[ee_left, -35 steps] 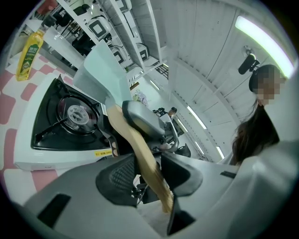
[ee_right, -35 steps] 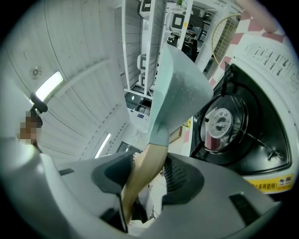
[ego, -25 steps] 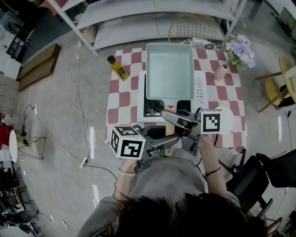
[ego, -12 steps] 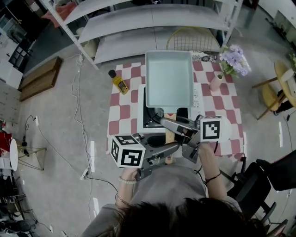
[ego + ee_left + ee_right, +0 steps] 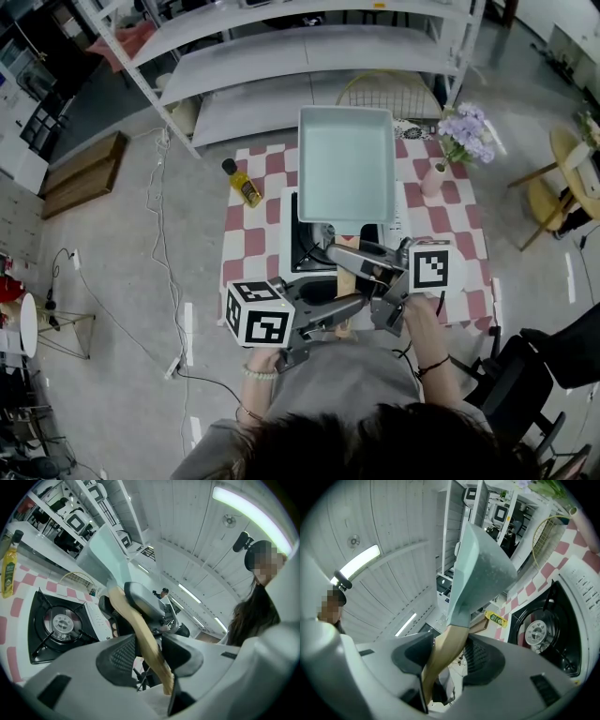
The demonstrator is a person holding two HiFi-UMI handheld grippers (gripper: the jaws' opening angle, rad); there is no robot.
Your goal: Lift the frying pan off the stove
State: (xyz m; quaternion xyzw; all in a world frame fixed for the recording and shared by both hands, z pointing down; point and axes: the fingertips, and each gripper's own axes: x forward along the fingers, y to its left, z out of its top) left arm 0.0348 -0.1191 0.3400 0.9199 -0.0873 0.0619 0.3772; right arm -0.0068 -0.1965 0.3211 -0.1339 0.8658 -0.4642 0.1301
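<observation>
the pan (image 5: 345,164) hangs clear above the stove (image 5: 56,625) on the table (image 5: 240,234), its wooden handle (image 5: 134,617) clamped by the left gripper (image 5: 349,303) and the right gripper (image 5: 442,659) past the stove's near edge.

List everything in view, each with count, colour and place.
frying pan: 1, pale green, rectangular, lifted over the stove
handle: 1, wooden, on the pan's near end
stove: 1, white with a black burner, mid tablecloth
tablecloth: 1, red and white checks
oil bottle: 1, yellow, far left corner
vase: 1, pink, far right
flowers: 1 bunch, purple, in the vase
shelving: 1, white, beyond
left hand-held gripper: 1, grey, gripping the handle
right hand-held gripper: 1, grey, gripping the handle
</observation>
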